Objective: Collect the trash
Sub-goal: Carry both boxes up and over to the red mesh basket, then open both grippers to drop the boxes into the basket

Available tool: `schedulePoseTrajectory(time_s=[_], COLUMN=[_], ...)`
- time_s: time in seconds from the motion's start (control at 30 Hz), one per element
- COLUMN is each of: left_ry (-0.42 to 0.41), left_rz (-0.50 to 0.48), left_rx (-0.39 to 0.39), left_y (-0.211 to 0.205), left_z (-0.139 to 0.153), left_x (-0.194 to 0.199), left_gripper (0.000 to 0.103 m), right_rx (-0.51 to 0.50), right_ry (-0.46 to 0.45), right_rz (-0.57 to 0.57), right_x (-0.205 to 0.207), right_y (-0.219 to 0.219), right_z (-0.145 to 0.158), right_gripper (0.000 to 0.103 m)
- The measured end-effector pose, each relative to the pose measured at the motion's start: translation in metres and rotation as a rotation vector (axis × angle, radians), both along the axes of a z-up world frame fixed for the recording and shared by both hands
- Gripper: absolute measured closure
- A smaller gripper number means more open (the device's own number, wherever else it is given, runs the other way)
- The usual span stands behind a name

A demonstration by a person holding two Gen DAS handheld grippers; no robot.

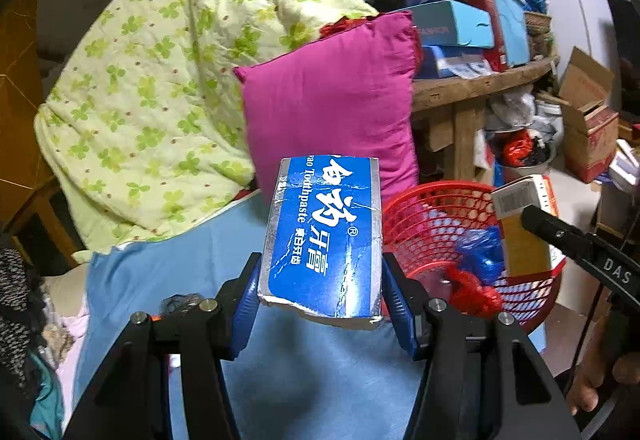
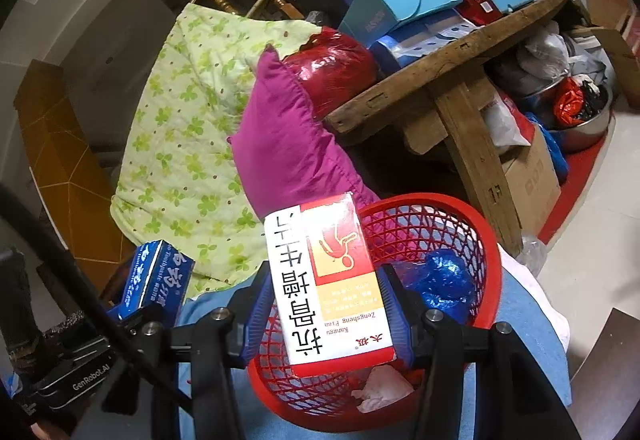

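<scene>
Left gripper (image 1: pixel 320 296) clamps the blue toothpaste box (image 1: pixel 322 236) between both pads, held beside the red basket (image 1: pixel 528 292). Right gripper (image 2: pixel 328 314) grasps the red-and-white medicine box (image 2: pixel 326 280) between its fingers, directly above the basket's interior.

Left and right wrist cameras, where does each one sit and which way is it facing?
Left wrist: sits behind the left claw, looking past its blue toothpaste box at the pink pillow; the right claw shows at right.
Right wrist: sits behind the right claw, looking down over its medicine box into the red basket; the left claw shows at lower left.
Both see pillow, basket and both boxes.
</scene>
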State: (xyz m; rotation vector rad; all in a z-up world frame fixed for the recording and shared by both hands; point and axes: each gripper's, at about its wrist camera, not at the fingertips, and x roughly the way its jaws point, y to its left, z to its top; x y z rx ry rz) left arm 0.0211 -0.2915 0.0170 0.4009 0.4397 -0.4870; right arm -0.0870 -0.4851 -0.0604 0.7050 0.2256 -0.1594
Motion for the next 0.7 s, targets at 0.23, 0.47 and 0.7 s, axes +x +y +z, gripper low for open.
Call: schedulePoseTrajectory(time_s=[0.23,0.47,0.7], left_ry=[0.112,0.159,0.176], left_rz=[-0.134,-0.211,-0.215], left_rx=[-0.079,-0.083,-0.076], left_y=[-0.015,-0.037,-0.046], left_z=[-0.004,-0.014,-0.024], left_x=[0.012,0.017,0.018], left_gripper=[0.044,0.043,0.040], right_rx=[0.062,0.124,0.156], right_ry=[-0.004,0.003,0.033], right_rz=[-0.034,-0.050,-0.040], right_x=[-0.004,-0.004,0.003], right_y=[-0.012,-0.022,-0.026], right_z=[-0.005,-0.012,-0.017], right_gripper=[0.048,0.047,0.045])
